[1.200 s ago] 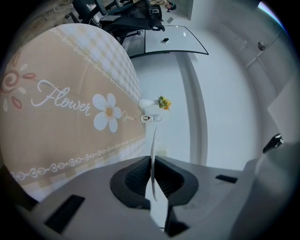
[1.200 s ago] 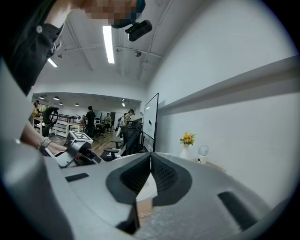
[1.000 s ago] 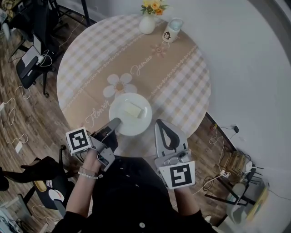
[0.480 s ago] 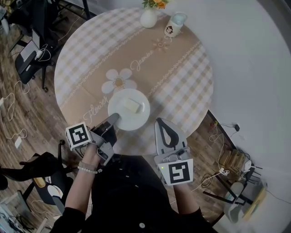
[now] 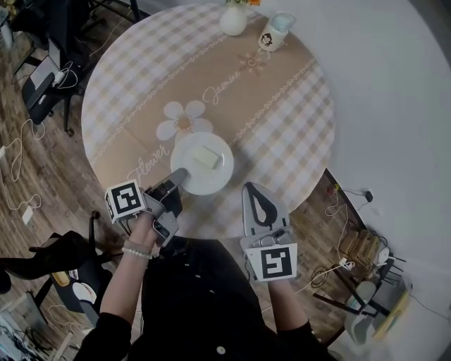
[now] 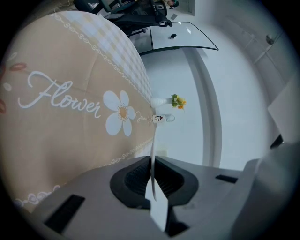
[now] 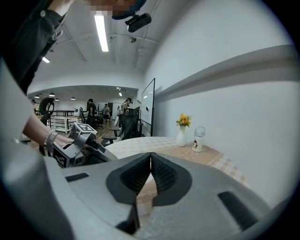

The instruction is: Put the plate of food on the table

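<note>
Table (image 5: 282,127): round, checked cloth with a daisy print (image 5: 184,123); vase (image 5: 234,20) and mug (image 5: 271,37) at the far side.
Plate (image 5: 215,180): white, 1 pale food block (image 5: 204,158) on it, over the table's near part, just below the daisy; can't tell if it is resting.
Left gripper (image 5: 179,175): clamped on the plate's near-left rim.
Right gripper (image 5: 256,199): jaws pressed together, empty, over the table's near edge, beside the plate but not touching it.

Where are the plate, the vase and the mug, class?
plate (image 5: 211,182): head view, bare near part.
vase (image 5: 234,21): head view, white body.
mug (image 5: 271,35): head view, side wall.
</note>
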